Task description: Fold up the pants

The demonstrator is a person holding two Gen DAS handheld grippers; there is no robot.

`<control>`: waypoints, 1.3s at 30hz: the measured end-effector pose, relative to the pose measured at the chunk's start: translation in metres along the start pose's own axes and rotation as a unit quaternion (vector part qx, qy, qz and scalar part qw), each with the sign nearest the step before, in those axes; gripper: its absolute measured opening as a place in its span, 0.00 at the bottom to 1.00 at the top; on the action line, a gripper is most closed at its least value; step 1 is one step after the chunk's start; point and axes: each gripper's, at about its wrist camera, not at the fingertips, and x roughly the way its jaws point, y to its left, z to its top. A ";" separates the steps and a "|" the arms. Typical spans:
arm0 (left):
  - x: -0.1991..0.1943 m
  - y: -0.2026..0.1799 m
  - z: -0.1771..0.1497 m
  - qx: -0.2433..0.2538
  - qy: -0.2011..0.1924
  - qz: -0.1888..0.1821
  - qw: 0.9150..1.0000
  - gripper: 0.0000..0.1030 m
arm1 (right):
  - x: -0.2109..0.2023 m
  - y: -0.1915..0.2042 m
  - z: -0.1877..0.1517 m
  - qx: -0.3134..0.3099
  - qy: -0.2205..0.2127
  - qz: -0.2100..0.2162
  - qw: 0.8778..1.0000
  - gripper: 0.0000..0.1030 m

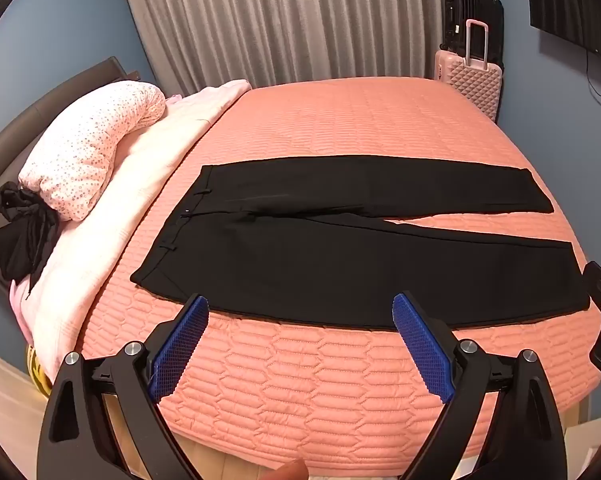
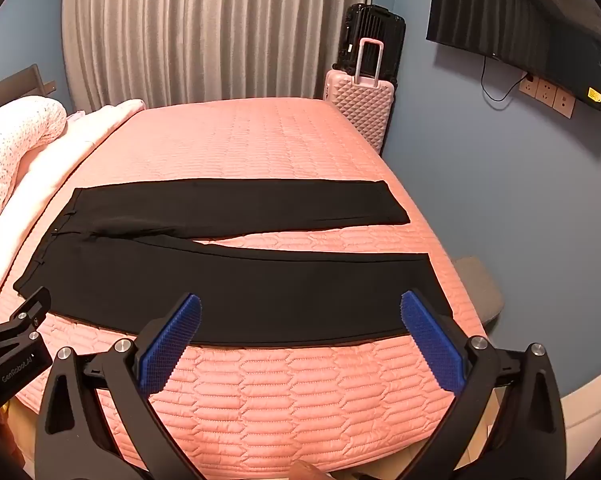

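Left wrist footage was filled by a pair of black pants [image 1: 340, 248] laid flat on a bed covered by a salmon-pink quilted bedspread [image 1: 340, 128], the waistband turned toward the left and both legs stretched toward the right, a narrow wedge of bedspread being exposed between the legs near the hems. The left gripper [image 1: 300, 308] was held just above the near edge of the nearer leg, its blue-padded fingers [image 1: 180, 352] spread wide apart and nothing being gripped. A speckled pink pillow [image 1: 88, 148] was seen at the head of the bed on a pale pink blanket [image 1: 112, 216], with a bundle of black cloth [image 1: 20, 236] lying beside it. Beyond the far corner of the bed a pink suitcase [image 1: 474, 80] was stood in front of a black suitcase [image 1: 474, 8], and grey curtains [image 1: 292, 20] were hung behind the bed. From the right wrist view the same pants [image 2: 240, 288] were shown, and the right gripper [image 2: 300, 312] was positioned over the near edge of the nearer leg, toward the hem end, its fingers [image 2: 432, 348] likewise held wide apart and empty. A wall-mounted television [image 2: 520, 28] was seen on the blue wall at right, with wall sockets [image 2: 546, 94] just below it.
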 end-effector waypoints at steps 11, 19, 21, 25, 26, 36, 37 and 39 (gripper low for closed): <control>0.003 0.001 0.000 0.003 0.002 -0.005 1.000 0.89 | -0.002 0.000 0.006 -0.005 -0.005 0.002 1.000 0.96; 0.005 0.003 -0.003 0.002 -0.002 -0.010 1.000 0.89 | -0.002 0.000 0.005 -0.006 -0.006 0.003 1.000 0.96; 0.005 0.004 -0.002 0.002 -0.002 -0.010 1.000 0.89 | -0.002 0.000 0.005 -0.006 -0.006 0.004 1.000 0.96; 0.004 0.005 -0.003 0.002 -0.003 -0.010 1.000 0.89 | -0.001 0.000 0.006 -0.006 -0.005 0.005 1.000 0.96; 0.004 0.006 -0.003 0.001 -0.003 -0.009 1.000 0.89 | -0.002 0.000 0.006 -0.006 -0.005 0.005 1.000 0.96; 0.006 0.003 -0.004 0.002 0.002 -0.006 1.000 0.89 | -0.002 -0.001 0.007 -0.006 -0.005 0.006 1.000 0.96; 0.006 -0.001 -0.004 0.002 0.003 -0.005 1.000 0.89 | -0.001 -0.001 0.007 -0.006 -0.005 0.006 1.000 0.96; 0.006 -0.002 -0.005 0.002 0.004 -0.005 1.000 0.89 | -0.001 -0.002 0.008 -0.005 -0.005 0.007 1.000 0.96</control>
